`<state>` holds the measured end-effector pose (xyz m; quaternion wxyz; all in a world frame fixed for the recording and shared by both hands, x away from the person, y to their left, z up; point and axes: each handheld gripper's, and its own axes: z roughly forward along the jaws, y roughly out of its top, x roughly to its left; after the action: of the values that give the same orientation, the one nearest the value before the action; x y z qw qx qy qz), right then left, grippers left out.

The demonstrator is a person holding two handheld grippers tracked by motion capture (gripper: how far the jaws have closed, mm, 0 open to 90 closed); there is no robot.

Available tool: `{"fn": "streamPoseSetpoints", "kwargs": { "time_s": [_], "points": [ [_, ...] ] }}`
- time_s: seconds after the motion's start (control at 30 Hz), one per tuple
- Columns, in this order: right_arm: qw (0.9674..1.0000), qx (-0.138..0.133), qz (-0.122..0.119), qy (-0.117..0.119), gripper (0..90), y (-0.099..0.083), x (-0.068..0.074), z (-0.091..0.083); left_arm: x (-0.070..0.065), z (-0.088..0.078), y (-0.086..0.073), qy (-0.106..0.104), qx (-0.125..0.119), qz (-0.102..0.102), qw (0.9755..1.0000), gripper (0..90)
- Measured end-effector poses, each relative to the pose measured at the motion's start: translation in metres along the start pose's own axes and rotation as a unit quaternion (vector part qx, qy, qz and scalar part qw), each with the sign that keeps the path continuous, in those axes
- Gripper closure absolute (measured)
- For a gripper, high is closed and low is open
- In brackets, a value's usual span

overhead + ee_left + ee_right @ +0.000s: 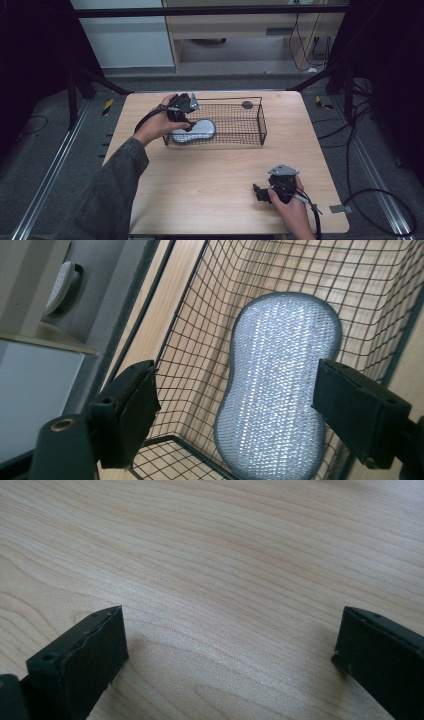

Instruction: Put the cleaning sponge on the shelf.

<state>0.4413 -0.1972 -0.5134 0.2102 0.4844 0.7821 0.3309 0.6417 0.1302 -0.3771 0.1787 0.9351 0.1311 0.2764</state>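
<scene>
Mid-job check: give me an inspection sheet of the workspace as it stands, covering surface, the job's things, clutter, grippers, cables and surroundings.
Surface: light wooden table, bare across its near half.
Job's things: black wire basket at the far side; a silvery peanut-shaped scrubbing pad lies in its left end.
Clutter: small dark round item at the basket's far edge, too small to identify.
Grippers: left gripper above the pad, jaws wide apart, touching nothing; right gripper low over bare wood near the right front corner, jaws apart, empty.
Cables: one trails from each gripper; more lie on the floor at right.
Surroundings: dark frame, grey floor, wooden furniture beyond the table.
</scene>
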Motion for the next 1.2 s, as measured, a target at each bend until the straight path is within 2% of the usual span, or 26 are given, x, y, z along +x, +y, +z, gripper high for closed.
{"fn": "streamPoseSetpoints", "kwargs": {
  "time_s": [0.17,0.37,0.7,0.83,0.97,1.03,1.07,1.1,1.2],
  "points": [
    [1.0,0.0,0.0,0.0,0.7,0.0,0.0,0.0,-0.013,-0.004,0.002,0.004,-0.004,0.005,1.0,17.6],
    [1.0,0.0,0.0,0.0,0.7,0.0,0.0,0.0,-0.02,-0.008,0.004,0.019,-0.003,0.003,0.9998,19.8],
    [1.0,0.0,0.0,0.0,0.7,0.0,0.0,0.0,-0.029,-0.009,0.011,0.017,-0.009,0.005,0.9998,19.4],
    [1.0,0.0,0.001,0.0,0.7,0.0,0.0,0.0,-0.035,-0.013,0.013,0.017,-0.024,-0.01,0.9995,16.4],
    [1.0,0.0,0.0,0.0,0.7,0.0,0.0,0.0,-0.042,-0.018,0.015,0.018,-0.027,-0.023,0.9992,10.6],
    [1.0,0.0,0.0,0.0,0.7,0.0,0.0,0.0,-0.045,-0.021,0.015,0.011,-0.031,-0.042,0.9986,8.6],
    [1.0,0.0,0.0,0.0,0.7,0.0,0.0,0.0,-0.045,-0.021,0.015,0.011,-0.031,-0.042,0.9986,7.9],
    [1.0,0.0,0.0,0.0,0.7,0.0,0.0,0.0,-0.047,-0.025,0.015,0.003,-0.045,-0.075,0.9962,7.6],
    [1.0,0.0,0.0,-0.001,0.7,0.0,0.0,0.0,-0.051,-0.031,0.016,0.007,-0.05,-0.087,0.9949,5.8]
  ]
}}
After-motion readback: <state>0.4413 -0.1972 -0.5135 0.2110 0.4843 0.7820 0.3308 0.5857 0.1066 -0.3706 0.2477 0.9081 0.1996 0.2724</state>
